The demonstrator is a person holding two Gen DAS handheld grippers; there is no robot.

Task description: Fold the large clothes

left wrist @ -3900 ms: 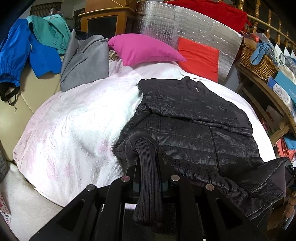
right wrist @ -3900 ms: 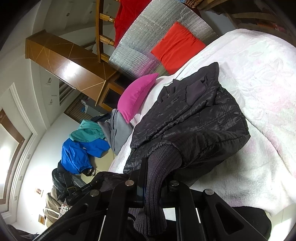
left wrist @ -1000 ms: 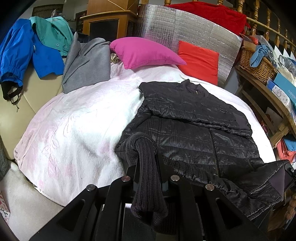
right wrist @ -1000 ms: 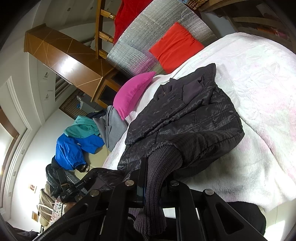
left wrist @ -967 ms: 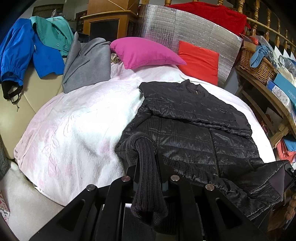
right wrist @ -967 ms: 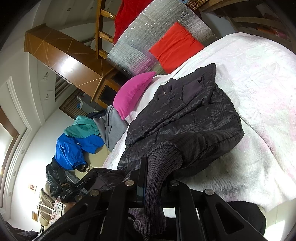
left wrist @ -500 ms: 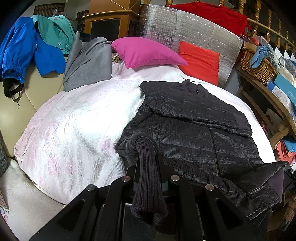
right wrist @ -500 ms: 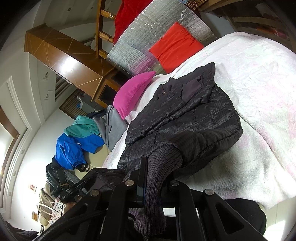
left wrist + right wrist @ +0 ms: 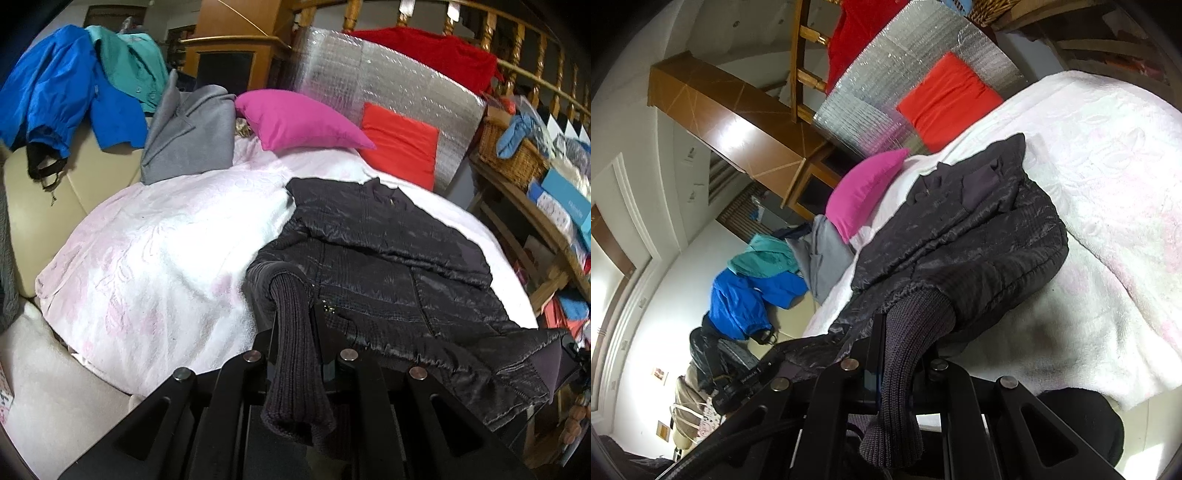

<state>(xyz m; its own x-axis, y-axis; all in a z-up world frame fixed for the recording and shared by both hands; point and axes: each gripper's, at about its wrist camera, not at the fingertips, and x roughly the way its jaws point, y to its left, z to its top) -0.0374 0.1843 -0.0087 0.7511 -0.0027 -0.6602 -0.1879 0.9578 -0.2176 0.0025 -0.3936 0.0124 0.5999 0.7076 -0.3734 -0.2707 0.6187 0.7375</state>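
A black quilted jacket (image 9: 388, 258) lies front up on the white and pink bedspread (image 9: 166, 229), collar toward the pillows. My left gripper (image 9: 295, 321) is shut on the ribbed knit hem (image 9: 295, 362) at the jacket's near left corner, and the knit hangs down between the fingers. In the right wrist view my right gripper (image 9: 905, 332) is shut on the ribbed knit hem (image 9: 905, 369) at the other near corner of the jacket (image 9: 960, 229). The hem between the two corners sags along the bed's near edge.
A pink pillow (image 9: 295, 118) and a red cushion (image 9: 399, 147) lean at the head of the bed against a silver panel (image 9: 388, 81). Grey (image 9: 188, 136), blue (image 9: 62, 96) and teal (image 9: 129, 70) garments lie on the sofa at left. A wooden shelf with a wicker basket (image 9: 513, 151) stands at right.
My left gripper has shifted a little with the hem still in it, so the bed sits slightly lower and further right in its view. The right gripper has hardly moved.
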